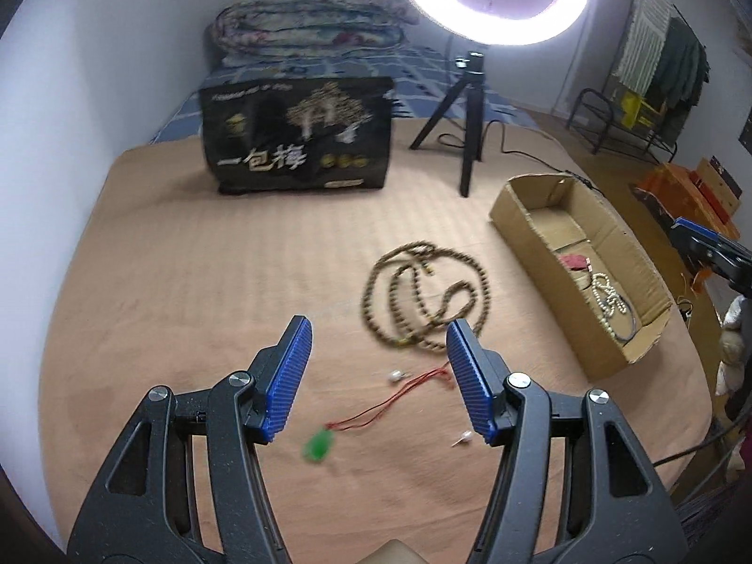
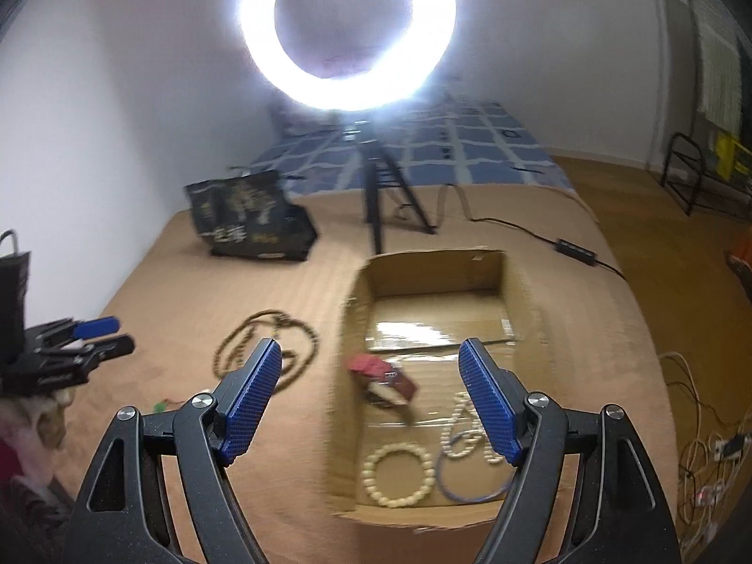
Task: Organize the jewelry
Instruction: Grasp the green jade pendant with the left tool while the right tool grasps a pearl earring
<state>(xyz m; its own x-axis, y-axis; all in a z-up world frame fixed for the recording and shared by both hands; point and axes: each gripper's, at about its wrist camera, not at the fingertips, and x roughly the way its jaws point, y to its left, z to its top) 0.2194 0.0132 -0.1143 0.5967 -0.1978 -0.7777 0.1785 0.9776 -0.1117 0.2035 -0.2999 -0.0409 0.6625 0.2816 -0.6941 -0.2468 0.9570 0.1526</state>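
The left gripper [image 1: 378, 380] filled the bottom of its view, fingers spread wide and holding nothing. The right gripper [image 2: 371, 404] likewise hung wide and empty at the bottom of its frame. The tan bed cover [image 1: 188, 282] spread across the middle. At right lay the cardboard box [image 1: 526, 230], holding a red pouch [image 2: 383, 376], a cream bead bracelet [image 2: 398, 475] and a pearl strand [image 2: 458, 442]. The brown bead necklace [image 1: 425, 296] coiled at centre. Below it lay the green pendant [image 1: 319, 444] on its red cord [image 1: 399, 397], between two small earrings [image 1: 395, 377].
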